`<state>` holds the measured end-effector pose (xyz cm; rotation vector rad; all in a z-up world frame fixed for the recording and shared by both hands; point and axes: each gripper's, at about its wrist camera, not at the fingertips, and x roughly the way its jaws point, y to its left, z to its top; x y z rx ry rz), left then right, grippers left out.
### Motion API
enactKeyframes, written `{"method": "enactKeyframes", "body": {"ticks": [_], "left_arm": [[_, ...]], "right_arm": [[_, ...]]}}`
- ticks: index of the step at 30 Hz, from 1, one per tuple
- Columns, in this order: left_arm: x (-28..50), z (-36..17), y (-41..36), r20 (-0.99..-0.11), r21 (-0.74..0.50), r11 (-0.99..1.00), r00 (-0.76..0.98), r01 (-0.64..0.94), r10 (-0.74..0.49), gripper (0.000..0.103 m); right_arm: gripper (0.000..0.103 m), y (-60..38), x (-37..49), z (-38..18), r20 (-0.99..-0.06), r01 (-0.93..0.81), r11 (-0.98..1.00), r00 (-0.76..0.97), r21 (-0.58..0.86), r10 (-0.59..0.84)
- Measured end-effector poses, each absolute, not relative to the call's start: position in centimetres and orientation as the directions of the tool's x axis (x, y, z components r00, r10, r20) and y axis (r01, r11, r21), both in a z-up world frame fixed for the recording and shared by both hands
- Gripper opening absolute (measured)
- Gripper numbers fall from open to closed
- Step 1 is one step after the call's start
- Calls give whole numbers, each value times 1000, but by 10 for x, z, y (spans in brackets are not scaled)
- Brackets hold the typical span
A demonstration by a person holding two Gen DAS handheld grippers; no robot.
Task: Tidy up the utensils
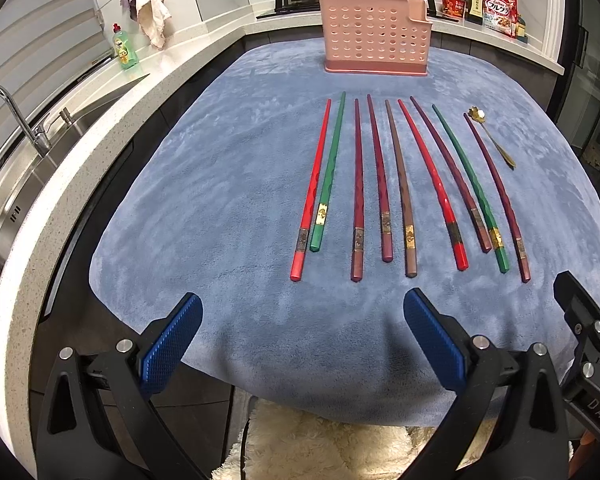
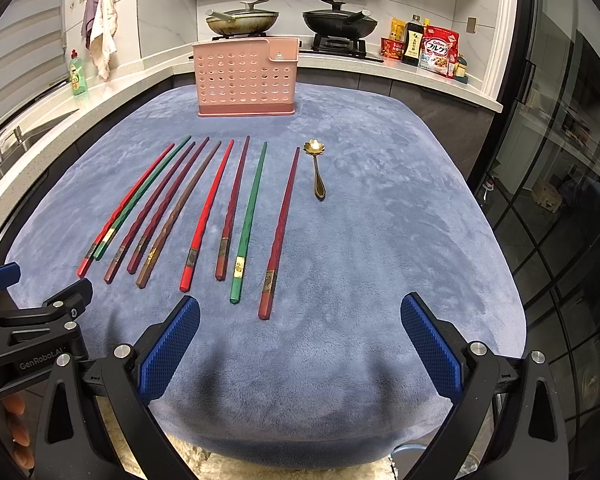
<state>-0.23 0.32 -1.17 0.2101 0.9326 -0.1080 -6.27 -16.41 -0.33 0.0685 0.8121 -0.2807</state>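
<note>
A kitchen, seen from my two grippers held side by side at the near edge of a blue cloth (image 2: 380,240). At far left a sink (image 1: 40,184) and tap (image 1: 16,116) sit in the pale counter (image 1: 172,76), with a green soap bottle (image 1: 124,48) and hanging towels (image 1: 150,4) beyond.

My left gripper (image 1: 302,344) hovers over the cloth's near edge, its blue pads (image 1: 172,344) spread wide and holding nothing. Ahead of it nine chopsticks (image 1: 396,188) lie in a row on the cloth, thick ends toward me, tips pointing away: from the left, a red one (image 1: 312,196) touching a green one (image 1: 328,176), then two dark red, a brown, another red, a dark red, a second green (image 2: 249,220), and a last dark red (image 2: 280,232) set slightly apart. Just right of that last stick, up near its tip, a small gold spoon (image 2: 317,170) lies with its flower-shaped bowl away from me.

Behind the row, at the far side of the cloth, a pink perforated holder (image 2: 246,80) stands upright, well apart from the sticks. Two lidded pans (image 2: 292,20) rest on the stove behind it, with bottles and a cereal bag (image 2: 438,52) to the right.

My right gripper (image 2: 300,340) hangs just short of the last dark red stick, blue pads parted wide, gripping nothing.
</note>
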Motion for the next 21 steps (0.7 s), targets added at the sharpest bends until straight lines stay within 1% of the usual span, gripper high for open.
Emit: {"method": "enactKeyframes", "body": {"ticks": [14,21], "left_arm": [[-2,-12,3,-807,129,975,591,182,-4,96],[12,-16,21,-819,62,988,574,139,-29,96]], "right_arm": [[96,-164,-62,-3,-725,274,961,652,-46,-221],[96,-169,-62,-8,-728,287,957,648,-35,-221]]}}
